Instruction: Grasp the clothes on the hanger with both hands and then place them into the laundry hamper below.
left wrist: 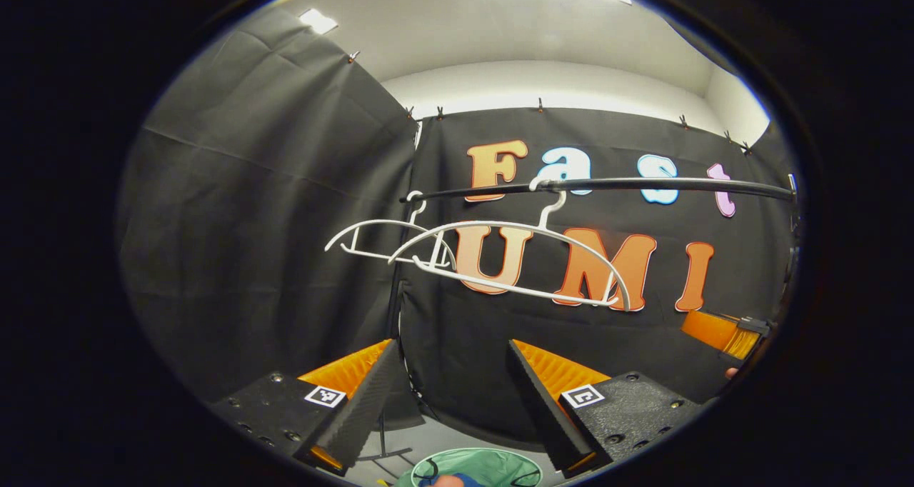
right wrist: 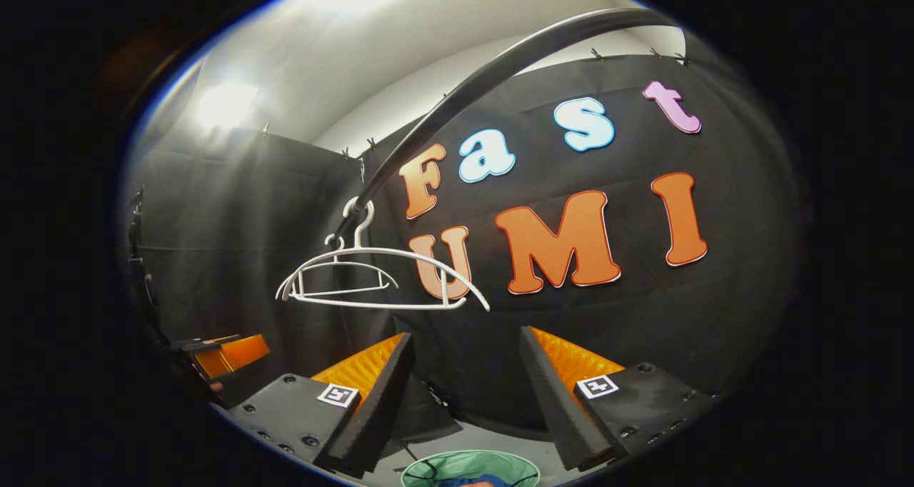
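White plastic: 2 bare hangers (left wrist: 514,258) on black rail (left wrist: 643,184); green hamper (left wrist: 478,469) below holds blue cloth. Left gripper (left wrist: 453,394), right gripper (right wrist: 464,390) both released.

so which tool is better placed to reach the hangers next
Left, probably. The white hangers hang straight ahead of the left tool; from the right tool they sit off to its left. Both hangers are bare.

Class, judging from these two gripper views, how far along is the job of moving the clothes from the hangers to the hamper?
Looks nearly done: both white hangers on the rail hang bare, and the green hamper below holds some blue fabric. In hand: nothing; the left gripper and right gripper are open and empty. Left: nothing visible still hangs.
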### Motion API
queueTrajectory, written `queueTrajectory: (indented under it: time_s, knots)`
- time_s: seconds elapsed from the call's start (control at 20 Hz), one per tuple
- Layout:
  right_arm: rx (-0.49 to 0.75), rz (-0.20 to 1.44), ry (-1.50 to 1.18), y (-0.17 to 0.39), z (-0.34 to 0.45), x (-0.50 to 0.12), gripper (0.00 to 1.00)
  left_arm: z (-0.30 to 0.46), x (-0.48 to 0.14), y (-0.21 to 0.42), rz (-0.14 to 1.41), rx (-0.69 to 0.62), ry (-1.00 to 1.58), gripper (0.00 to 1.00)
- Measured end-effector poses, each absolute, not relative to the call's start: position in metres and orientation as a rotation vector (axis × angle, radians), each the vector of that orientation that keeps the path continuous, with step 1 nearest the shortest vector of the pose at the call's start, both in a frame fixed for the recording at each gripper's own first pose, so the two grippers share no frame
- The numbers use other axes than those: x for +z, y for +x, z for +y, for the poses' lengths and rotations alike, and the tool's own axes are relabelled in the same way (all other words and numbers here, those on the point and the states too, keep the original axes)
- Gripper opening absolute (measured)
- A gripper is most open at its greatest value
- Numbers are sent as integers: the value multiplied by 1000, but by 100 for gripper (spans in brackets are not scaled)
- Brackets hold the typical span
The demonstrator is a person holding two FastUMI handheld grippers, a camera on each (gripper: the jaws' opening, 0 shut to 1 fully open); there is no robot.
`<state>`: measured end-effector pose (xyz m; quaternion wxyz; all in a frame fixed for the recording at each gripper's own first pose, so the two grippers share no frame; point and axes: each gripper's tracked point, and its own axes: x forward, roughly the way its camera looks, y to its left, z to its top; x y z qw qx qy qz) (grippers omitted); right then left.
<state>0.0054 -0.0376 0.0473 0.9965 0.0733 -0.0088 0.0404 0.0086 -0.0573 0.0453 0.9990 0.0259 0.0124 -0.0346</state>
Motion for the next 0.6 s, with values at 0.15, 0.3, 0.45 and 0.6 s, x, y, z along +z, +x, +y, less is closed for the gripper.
queueTrajectory:
  time_s: [0.15, 0.3, 0.45, 0.6]
  knots:
    - [72, -13, 144, 5, -38, 45, 96, -60, 47, 9, 17, -81, 52, 92]
    - [68, -12, 142, 4, -37, 45, 96, -60, 49, 8, 10, -88, 60, 92]
    - [72, -10, 136, 3, -31, 45, 96, -60, 51, 8, 4, -92, 62, 92]
    - [79, -9, 127, 3, -27, 44, 96, -59, 51, 7, 3, -93, 60, 95]
